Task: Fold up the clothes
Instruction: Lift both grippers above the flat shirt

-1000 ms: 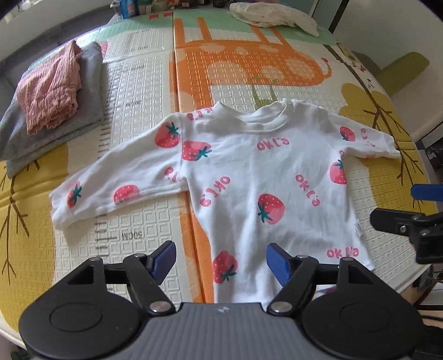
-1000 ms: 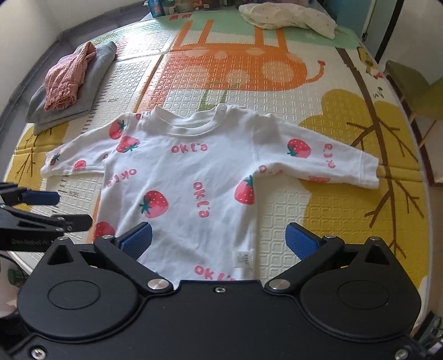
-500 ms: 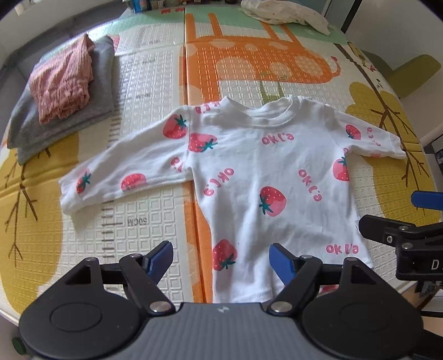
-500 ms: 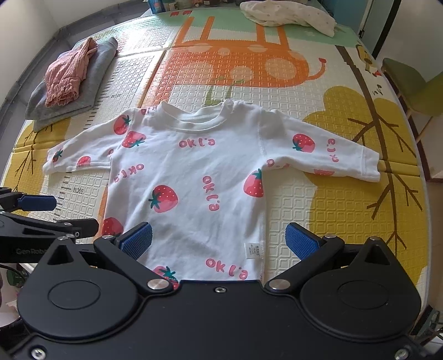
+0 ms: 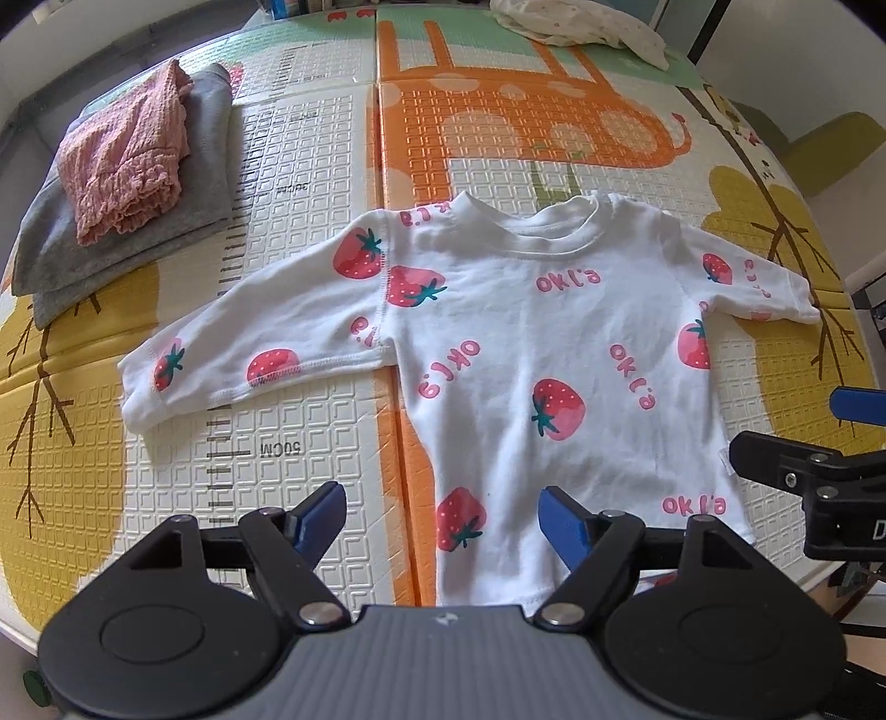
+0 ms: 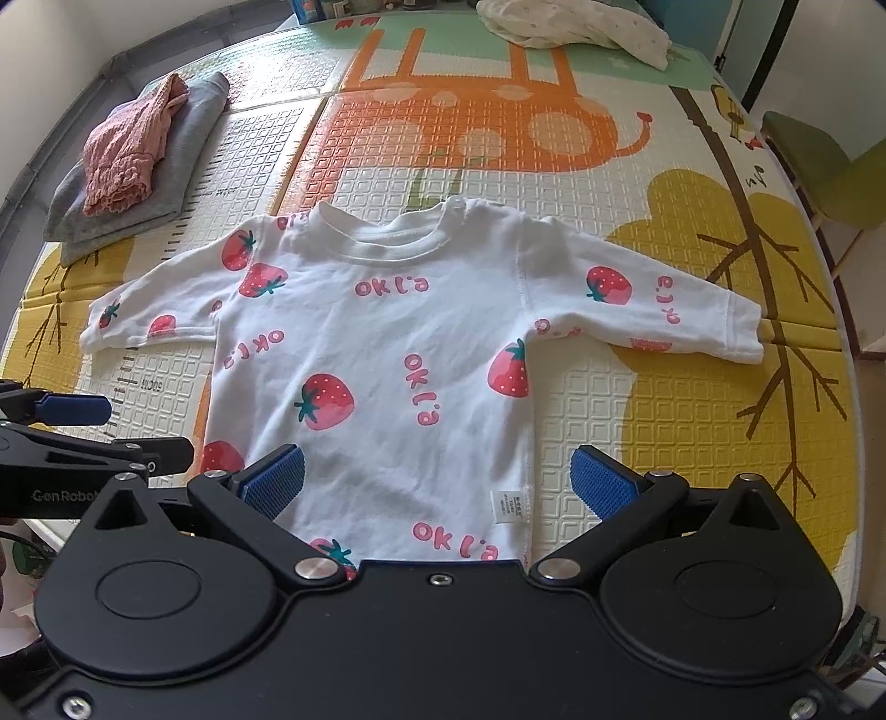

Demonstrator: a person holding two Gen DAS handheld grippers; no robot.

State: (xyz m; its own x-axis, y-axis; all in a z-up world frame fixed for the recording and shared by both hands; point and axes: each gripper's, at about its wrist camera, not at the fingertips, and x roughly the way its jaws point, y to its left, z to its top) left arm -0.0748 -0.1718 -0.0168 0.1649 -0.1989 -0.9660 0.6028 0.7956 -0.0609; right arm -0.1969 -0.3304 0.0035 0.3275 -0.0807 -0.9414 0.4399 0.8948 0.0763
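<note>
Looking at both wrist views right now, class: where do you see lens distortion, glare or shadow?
Left wrist view: the patterned foam play mat bulges, its edges curving away; sunlight brightens its far part. Right wrist view: the same bowing, with glare on the orange print; the white strawberry-print long-sleeved shirt stays sharp, with soft shadows in its wrinkles.

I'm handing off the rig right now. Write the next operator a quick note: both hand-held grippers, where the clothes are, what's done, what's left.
Left hand-held gripper: open, empty, above the shirt's hem on its left side.
Right hand-held gripper: open, empty, above the hem's right part.
Shirt: strawberry print, spread flat on the mat, both sleeves out, not yet folded.
Done: pink piece folded on top of the grey one, far left.
Left: fold the shirt; a cream garment lies crumpled at the far edge.
</note>
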